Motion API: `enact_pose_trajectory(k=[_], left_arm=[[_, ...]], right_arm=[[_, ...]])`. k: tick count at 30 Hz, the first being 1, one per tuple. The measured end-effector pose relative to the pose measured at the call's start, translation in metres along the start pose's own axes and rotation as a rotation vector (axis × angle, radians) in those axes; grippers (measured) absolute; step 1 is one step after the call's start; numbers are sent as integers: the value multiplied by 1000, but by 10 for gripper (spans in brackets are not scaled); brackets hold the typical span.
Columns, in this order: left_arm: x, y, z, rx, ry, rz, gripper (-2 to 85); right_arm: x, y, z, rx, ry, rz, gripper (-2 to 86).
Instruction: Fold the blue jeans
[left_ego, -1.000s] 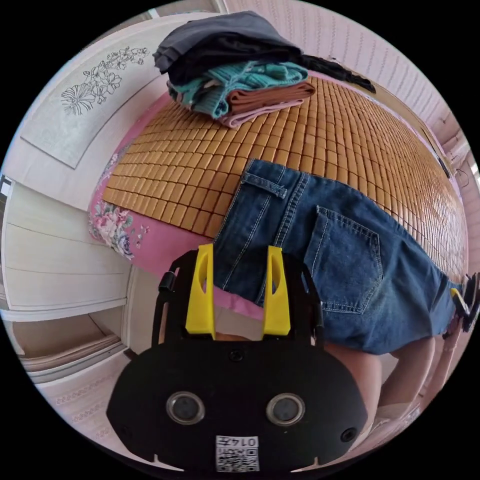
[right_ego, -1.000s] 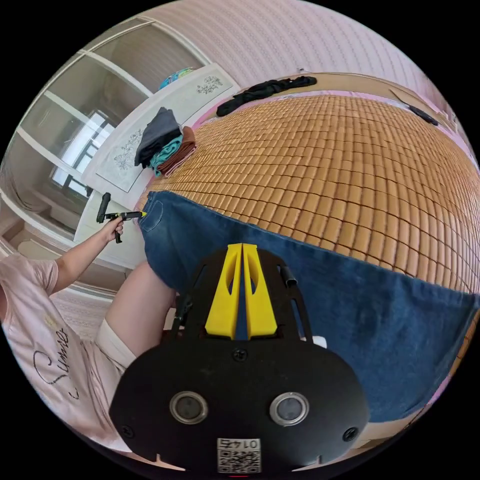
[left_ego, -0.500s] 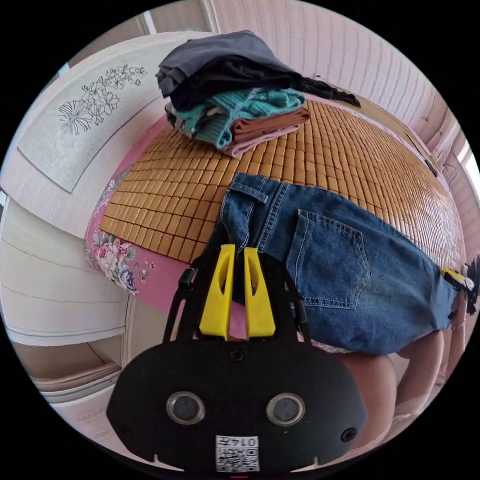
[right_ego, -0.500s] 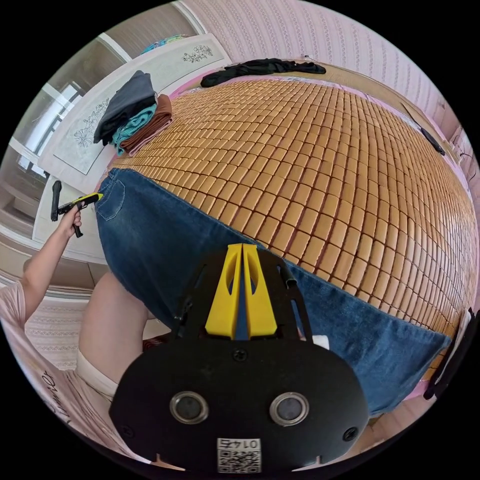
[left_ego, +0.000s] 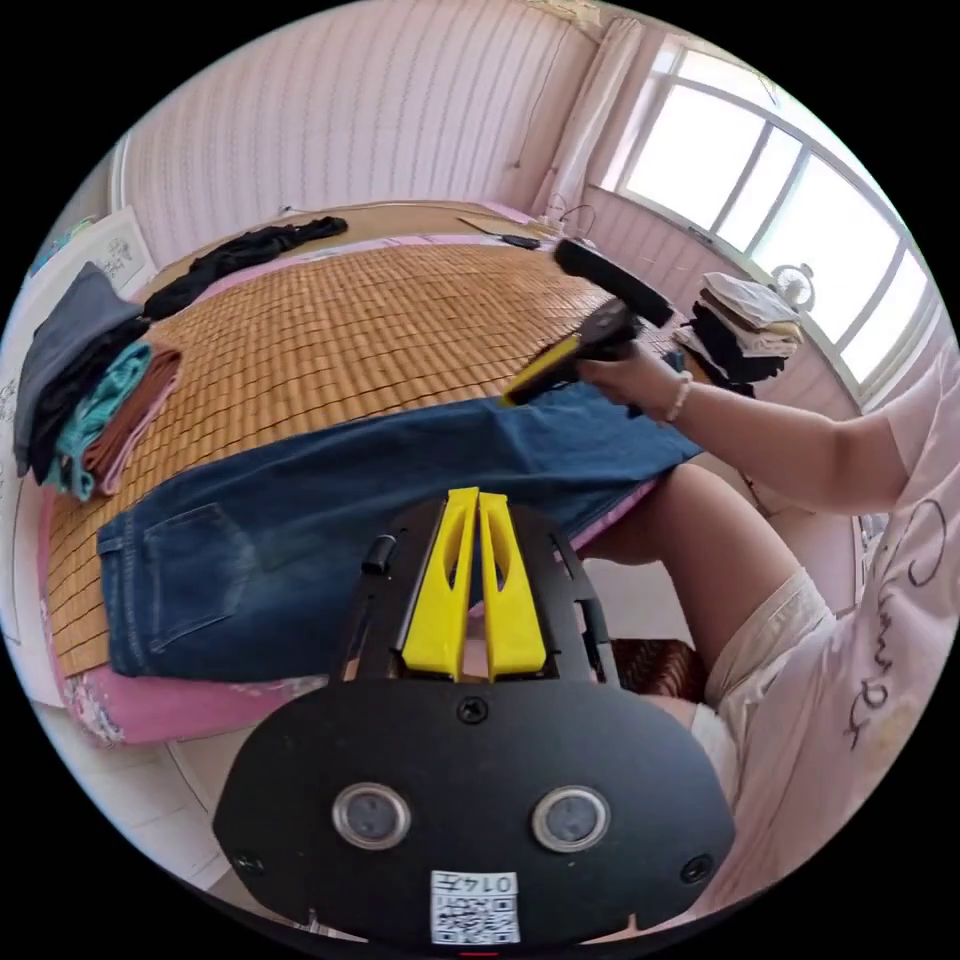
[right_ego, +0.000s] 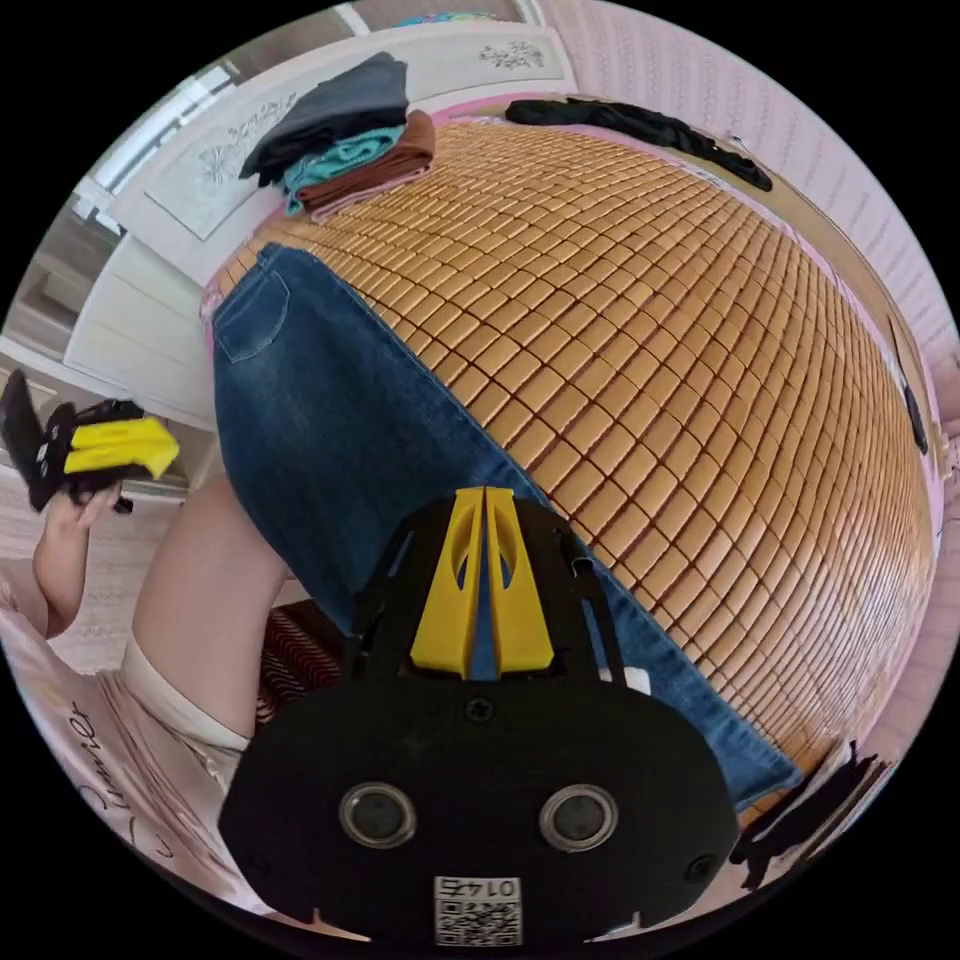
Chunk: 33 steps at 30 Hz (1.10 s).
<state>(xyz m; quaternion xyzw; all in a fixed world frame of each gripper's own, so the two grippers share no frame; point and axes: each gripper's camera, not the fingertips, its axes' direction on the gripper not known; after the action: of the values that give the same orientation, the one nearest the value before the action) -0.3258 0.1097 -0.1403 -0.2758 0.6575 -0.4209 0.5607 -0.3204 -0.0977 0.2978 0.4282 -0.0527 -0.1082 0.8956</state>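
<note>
In the left gripper view, the left gripper (left_ego: 477, 497) sat nearest, its yellow jaws drawn almost together with only a thin slit between them; nothing could be made out held in that slit, and its tips were over the near edge of the blue jeans (left_ego: 330, 520). Just past it the jeans lay flat and long along the near edge of the bed, on the woven bamboo mat (left_ego: 340, 330), with the back pocket and waistband toward the corner where the pink floral sheet (left_ego: 150, 705) showed below the mat's edge. A person's bare leg (left_ego: 700, 550) stood against that bed edge beside the jeans. In the right gripper view, the right gripper (right_ego: 485, 497) had its yellow jaws pressed close, and a strip of blue denim showed in the narrow gap between them, so it was clamped on the jeans' near edge partway along the leg. The left gripper view showed it too, with its tips at the denim near the hem end and a hand (left_ego: 640, 375) around its handle. Farther off, a stack of folded clothes (right_ego: 340, 140) rested at the mat's far corner by the headboard, well apart from the jeans, and a dark garment (right_ego: 640, 125) lay strewn along the mat's far edge.
</note>
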Motion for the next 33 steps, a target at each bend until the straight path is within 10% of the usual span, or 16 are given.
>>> enact_pose_trajectory(k=[7,26,33], left_arm=[[118,-37,154,-190,-44,-36,-10],[193,-35,180,-276,-141,182,-10],[188,-40,179,-265,-34,141,-10]], right_arm=[[-41,-98,17,-291,225,-207,-9],[-49,-183,45,-669,219,-292,-10],[-35,-130,47,-527,161,-220,-10]])
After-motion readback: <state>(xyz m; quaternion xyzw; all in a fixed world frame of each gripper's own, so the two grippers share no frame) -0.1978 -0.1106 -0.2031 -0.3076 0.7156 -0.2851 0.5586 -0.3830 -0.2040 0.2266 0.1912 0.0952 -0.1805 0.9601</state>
